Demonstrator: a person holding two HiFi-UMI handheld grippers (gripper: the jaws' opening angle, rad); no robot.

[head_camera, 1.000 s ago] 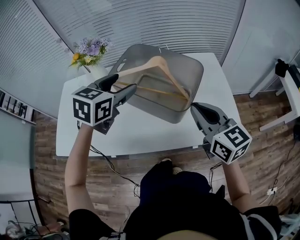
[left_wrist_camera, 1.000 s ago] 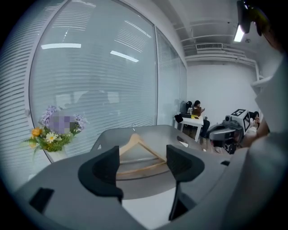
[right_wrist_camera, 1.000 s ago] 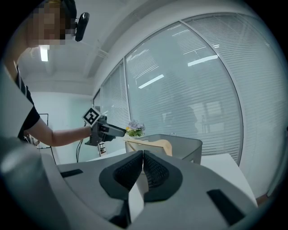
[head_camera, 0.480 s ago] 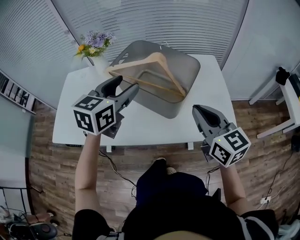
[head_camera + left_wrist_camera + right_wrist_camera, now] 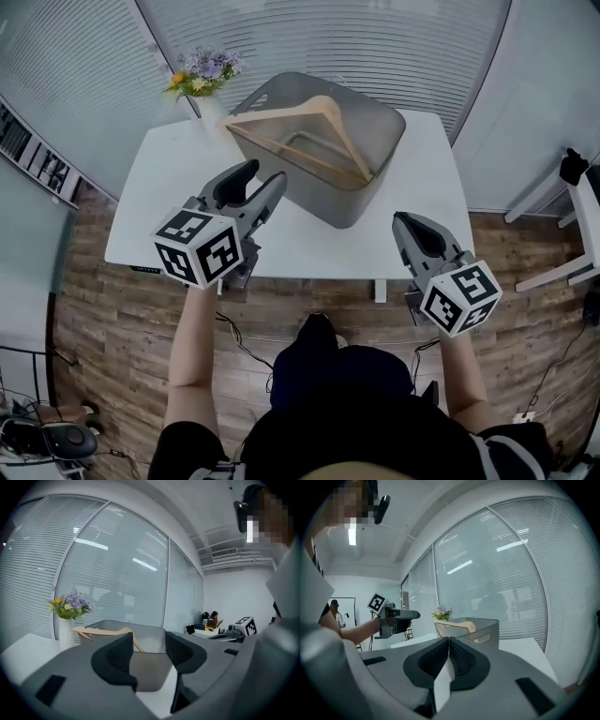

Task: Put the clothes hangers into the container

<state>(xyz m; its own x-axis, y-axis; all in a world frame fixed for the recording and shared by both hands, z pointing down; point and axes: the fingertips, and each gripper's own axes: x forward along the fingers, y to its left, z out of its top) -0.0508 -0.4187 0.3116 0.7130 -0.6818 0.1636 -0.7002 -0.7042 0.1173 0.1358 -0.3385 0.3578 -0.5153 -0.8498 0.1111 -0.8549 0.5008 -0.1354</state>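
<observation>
Wooden hanger (image 5: 281,111) across grey container (image 5: 333,202), white table (image 5: 169,206), flowers (image 5: 206,67)

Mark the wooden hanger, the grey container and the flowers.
wooden hanger (image 5: 277,112), head view, on its upper arm.
grey container (image 5: 328,199), head view, on its near outer wall.
flowers (image 5: 208,66), head view, on the blooms.

The left gripper (image 5: 264,176) has drawn back from the left end of the wooden hanger (image 5: 330,111) toward the lower left of the frame. It is now apart from the container (image 5: 380,127), over the front part of the counter (image 5: 164,187). Its jaws were wide and are closing, with nothing between them. The right gripper (image 5: 399,218) has also moved back a little, to the counter's front edge.
</observation>
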